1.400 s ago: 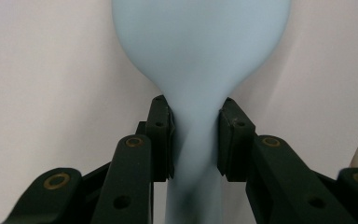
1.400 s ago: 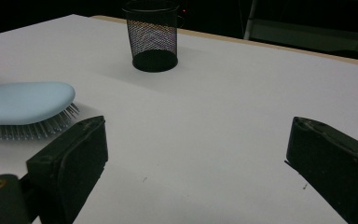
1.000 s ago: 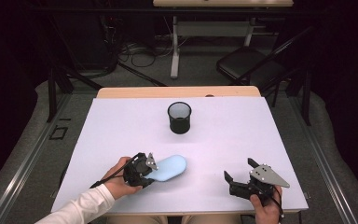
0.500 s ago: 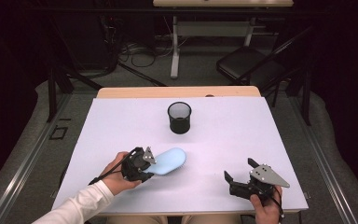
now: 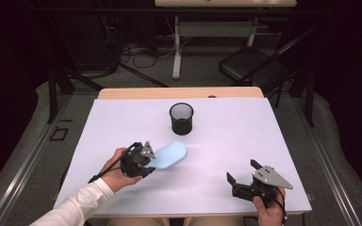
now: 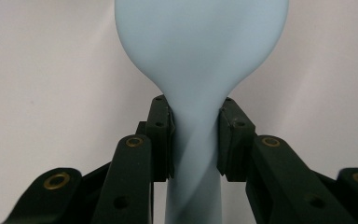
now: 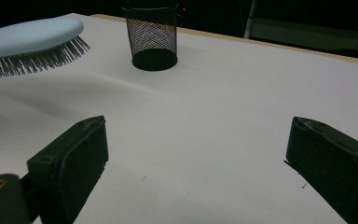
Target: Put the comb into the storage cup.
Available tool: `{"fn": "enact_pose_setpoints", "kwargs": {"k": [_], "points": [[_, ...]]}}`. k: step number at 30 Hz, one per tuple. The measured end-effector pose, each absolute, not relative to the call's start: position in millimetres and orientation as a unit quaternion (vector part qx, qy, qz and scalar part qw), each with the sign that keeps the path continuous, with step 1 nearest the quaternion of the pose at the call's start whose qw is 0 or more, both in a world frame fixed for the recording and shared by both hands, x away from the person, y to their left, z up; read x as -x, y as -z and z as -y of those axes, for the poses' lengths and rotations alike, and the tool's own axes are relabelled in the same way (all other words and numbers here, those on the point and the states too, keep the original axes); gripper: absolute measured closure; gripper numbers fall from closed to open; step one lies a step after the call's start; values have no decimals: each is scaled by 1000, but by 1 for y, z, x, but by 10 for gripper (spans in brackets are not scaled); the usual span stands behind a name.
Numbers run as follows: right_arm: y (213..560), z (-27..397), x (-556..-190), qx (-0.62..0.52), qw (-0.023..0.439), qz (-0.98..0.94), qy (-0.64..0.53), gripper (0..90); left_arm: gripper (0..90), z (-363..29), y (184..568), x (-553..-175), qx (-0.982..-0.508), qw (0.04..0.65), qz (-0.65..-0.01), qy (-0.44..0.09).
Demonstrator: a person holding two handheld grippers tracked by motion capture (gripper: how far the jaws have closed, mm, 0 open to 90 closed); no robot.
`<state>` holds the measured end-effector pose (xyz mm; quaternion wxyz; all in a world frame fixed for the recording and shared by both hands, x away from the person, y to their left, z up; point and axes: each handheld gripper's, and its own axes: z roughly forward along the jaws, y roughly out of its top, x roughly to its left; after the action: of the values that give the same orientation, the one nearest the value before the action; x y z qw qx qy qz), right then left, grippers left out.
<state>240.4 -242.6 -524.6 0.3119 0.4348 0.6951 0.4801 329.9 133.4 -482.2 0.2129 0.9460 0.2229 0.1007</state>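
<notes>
A light blue hairbrush (image 5: 170, 154) hangs just above the white table (image 5: 245, 136), bristles down, left of centre. My left gripper (image 5: 148, 157) is shut on its handle. In the left gripper view the two pads (image 6: 161, 135) squeeze the narrow handle of the hairbrush (image 6: 200, 46) below its oval head. A black mesh cup (image 5: 181, 118) stands upright beyond the brush, near the table's middle. My right gripper (image 5: 242, 172) rests open near the front right edge, nothing between its fingers. The right gripper view (image 7: 200, 154) shows the hairbrush (image 7: 28, 35) at upper left and the mesh cup (image 7: 154, 37) farther off.
The table's wooden far edge (image 5: 179, 92) borders a dark floor with cables (image 5: 136, 52), a desk leg (image 5: 176, 47) and a folding chair (image 5: 252, 66) at the back right. Bare white surface lies between the two grippers and right of the cup.
My left gripper has lifted the hairbrush and carried it a little away from the person, towards the cup. The right gripper has stayed put, still open.
</notes>
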Motion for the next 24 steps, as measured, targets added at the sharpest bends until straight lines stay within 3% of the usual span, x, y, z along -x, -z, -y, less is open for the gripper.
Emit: {"fn": "enact_pose_setpoints", "kwargs": {"k": [24], "points": [[525, 243, -241, -438, 310, -695, -478, 52, 701, -142, 469, -338, -915, 272, -263, -139]]}}
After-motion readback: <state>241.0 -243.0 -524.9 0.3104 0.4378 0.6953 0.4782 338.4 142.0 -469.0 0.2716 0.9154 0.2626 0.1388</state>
